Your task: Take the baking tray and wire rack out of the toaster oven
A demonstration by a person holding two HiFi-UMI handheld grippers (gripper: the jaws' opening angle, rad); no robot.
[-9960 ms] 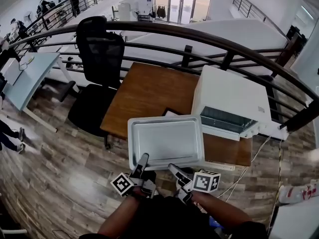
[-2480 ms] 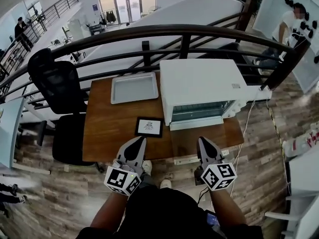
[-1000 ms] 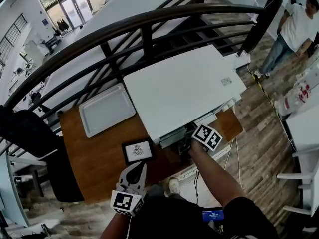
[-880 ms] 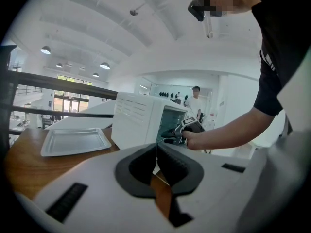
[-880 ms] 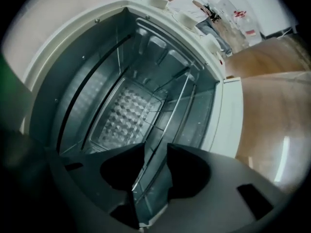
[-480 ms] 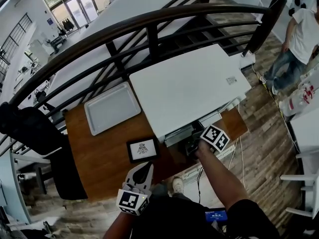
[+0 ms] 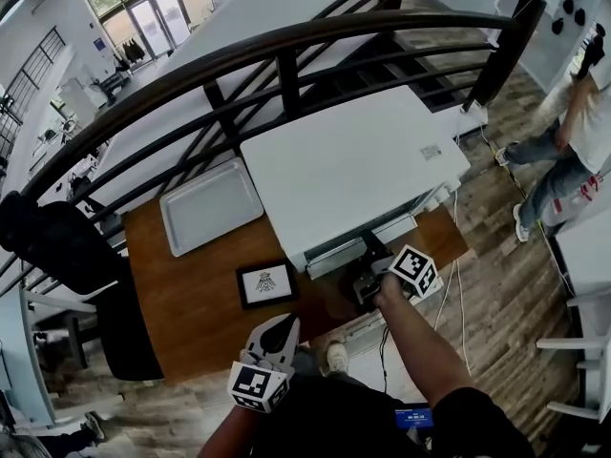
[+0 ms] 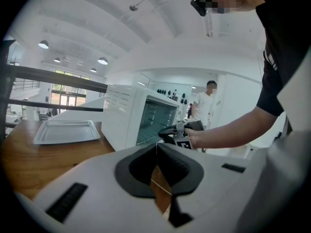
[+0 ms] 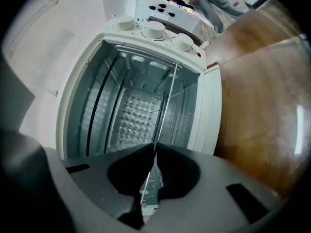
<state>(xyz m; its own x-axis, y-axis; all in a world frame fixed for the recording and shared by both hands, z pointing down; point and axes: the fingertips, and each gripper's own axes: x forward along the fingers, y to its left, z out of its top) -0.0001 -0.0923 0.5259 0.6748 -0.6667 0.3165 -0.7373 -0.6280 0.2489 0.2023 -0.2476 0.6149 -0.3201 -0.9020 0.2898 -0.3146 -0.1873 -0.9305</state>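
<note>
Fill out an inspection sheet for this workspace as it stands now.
Surface: wooden table, carrying the oven, a tray and a card.
Job's things: toaster oven with its door open; baking tray already out, flat on the table left of the oven; wire rack not yet out.
Clutter: small black-framed card near the table's front edge.
Grippers: left gripper shut, empty, held short of the table; right gripper jaws have just been closing, now pinching the wire rack's front edge.
Cables: white cables hang at the table's right end.
Surroundings: dark railing behind; office chair left; person standing right.
</note>
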